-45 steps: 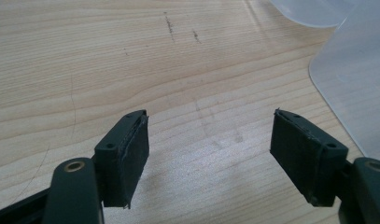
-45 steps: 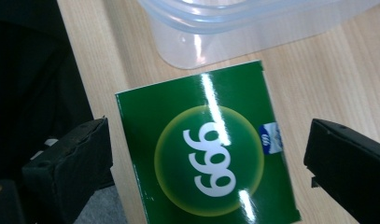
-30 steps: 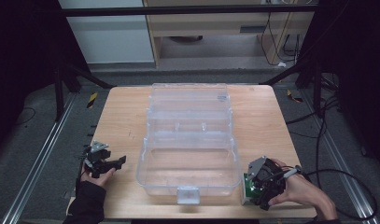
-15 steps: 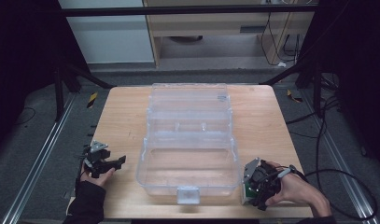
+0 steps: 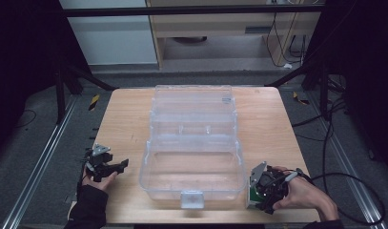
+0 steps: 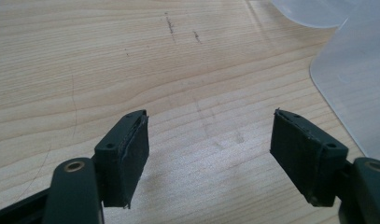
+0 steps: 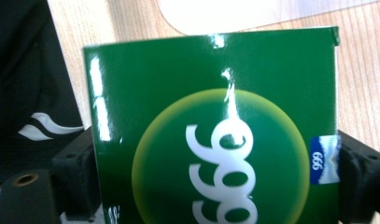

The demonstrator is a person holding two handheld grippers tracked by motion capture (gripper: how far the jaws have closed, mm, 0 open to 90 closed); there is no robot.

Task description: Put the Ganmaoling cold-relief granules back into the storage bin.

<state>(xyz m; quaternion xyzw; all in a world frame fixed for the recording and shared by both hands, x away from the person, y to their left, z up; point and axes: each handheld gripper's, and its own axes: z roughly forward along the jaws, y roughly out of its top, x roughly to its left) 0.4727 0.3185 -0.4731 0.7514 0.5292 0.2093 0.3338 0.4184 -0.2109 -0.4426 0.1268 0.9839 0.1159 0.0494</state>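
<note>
Your right gripper (image 5: 256,198) fingers, just closing, clamp the green box (image 7: 215,130); left gripper (image 6: 211,154) fingers released over the counter (image 6: 131,60).

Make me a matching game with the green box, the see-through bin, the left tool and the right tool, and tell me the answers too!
Things:
1. green box
2. clear plastic bin
3. left tool
4. right tool

States:
A. open, with bare wooden table between its pads
B. lid open, in the middle of the table
C. has just been closing, pads on both sides of the box
D. shiny, with white 999 on a yellow-green circle

Pairs: 1-D, 2-B, 3-A, 4-C
</note>
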